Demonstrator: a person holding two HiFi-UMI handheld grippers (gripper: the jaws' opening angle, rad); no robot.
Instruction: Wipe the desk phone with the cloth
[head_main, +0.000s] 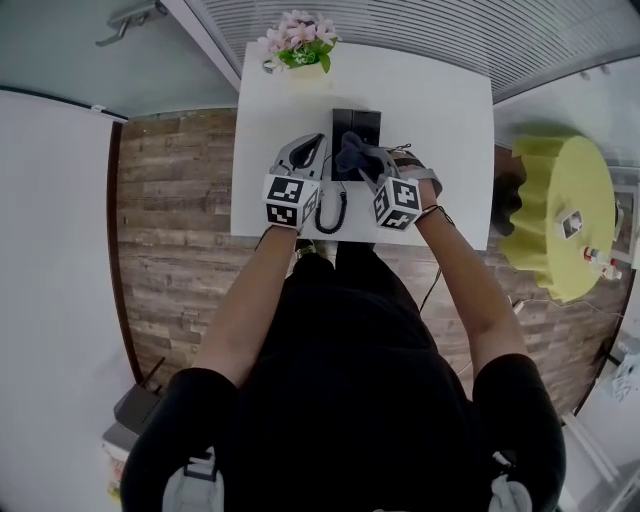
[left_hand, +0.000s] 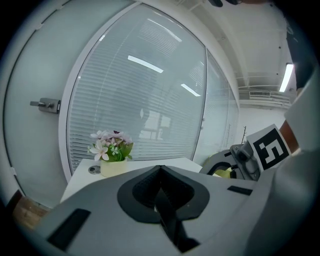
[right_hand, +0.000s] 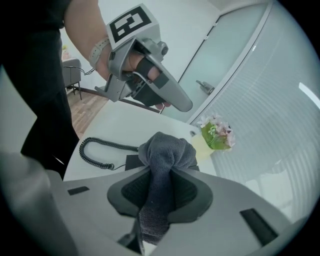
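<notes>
White bench (head_main: 440, 130) on a wood-plank floor, set against a glazed wall with blinds; a flower pot (head_main: 298, 52) stands at the bench's 12 o'clock edge.

The desk phone (head_main: 357, 125) lies at the middle of the bench. Its long axis runs from 12 to 6 o'clock as I look down, and its coiled cord (head_main: 330, 212) trails toward me at 6 o'clock.

My right tool (head_main: 372, 168) comes in from about 4 o'clock. It is clamped on the grey cloth (head_main: 351, 155), which bunches out ahead of the jaws over the phone's near end. In the right gripper view the cloth (right_hand: 165, 150) fills the gap between the pads, and the phone's dark body (right_hand: 131, 162) shows just beneath it. Whether cloth and phone touch cannot be told.

My left tool (head_main: 315, 150) sits just beside the phone at its 9 o'clock side. Its jaws are pressed together on nothing, and it points toward 12 o'clock.

Judgement: the right tool is the nearer to the phone and carries the cloth. The wipe probably calls for strokes along the phone's 6-to-12 axis.
</notes>
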